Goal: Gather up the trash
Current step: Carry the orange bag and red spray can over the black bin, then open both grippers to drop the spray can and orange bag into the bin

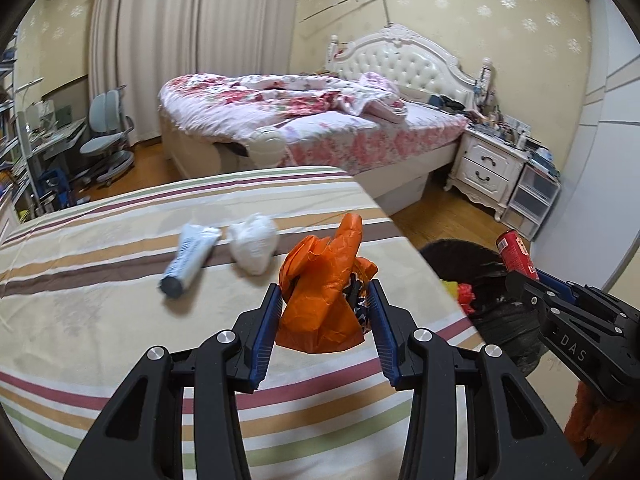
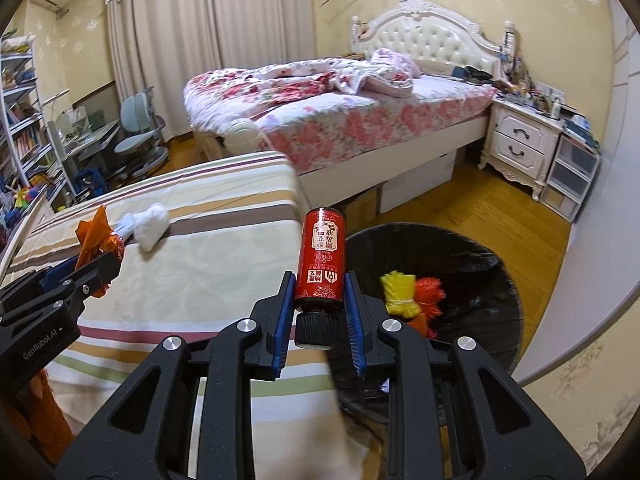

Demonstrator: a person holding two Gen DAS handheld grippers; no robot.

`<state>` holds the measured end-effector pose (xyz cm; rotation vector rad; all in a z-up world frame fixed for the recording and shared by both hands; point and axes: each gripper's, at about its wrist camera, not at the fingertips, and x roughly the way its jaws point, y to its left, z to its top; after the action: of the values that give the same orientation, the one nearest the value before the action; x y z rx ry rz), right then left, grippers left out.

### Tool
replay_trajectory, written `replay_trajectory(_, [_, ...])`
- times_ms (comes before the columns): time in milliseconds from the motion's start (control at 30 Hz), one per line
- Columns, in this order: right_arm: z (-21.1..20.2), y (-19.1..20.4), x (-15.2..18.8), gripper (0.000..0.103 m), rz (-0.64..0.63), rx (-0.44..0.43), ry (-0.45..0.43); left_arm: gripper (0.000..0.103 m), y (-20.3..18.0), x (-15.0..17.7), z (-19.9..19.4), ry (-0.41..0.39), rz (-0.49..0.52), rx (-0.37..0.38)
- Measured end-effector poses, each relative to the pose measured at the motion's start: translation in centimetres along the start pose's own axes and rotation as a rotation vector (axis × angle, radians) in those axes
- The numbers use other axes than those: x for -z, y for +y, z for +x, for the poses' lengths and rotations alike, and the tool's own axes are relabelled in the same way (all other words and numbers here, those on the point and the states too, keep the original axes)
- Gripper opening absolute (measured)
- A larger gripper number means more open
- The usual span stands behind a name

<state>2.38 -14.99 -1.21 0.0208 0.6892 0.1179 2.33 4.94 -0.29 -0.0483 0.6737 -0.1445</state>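
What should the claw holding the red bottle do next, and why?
Probably shift the right claw a little to the right and open it. It grips the red bottle right at the edge of the bin, not yet above its open black liner.

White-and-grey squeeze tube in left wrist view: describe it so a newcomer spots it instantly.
Start at the striped bedsheet in the foreground. Left of the crumpled orange plastic wrapper lie two pale items; the white-and-grey squeeze tube with a dark cap is long and cylindrical, unlike the crumpled white paper wad beside it.
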Motion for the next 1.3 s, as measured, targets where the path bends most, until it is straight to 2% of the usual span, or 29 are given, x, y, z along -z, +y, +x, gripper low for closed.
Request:
replay_trajectory(300, [0.3, -4.7, -0.5, 0.024, 0.062, 0.074, -0.021, 0.044, -5.5, -1.3, 2.3, -0.013, 0.073, 0.063])
replay_trajectory(567, [1.6, -7.0, -0.7, 0.024, 0.081, 0.111, -0.014, 0.044, -9.1, -2.0, 4.7, -0.002, 0.121, 0.091])
replay_trajectory(1300, [3.6, -10.3, -0.3, 0.024, 0.134, 0.139, 0.018, 0.044, -12.4, -2.2, 8.6, 0.057, 0.163, 0.079])
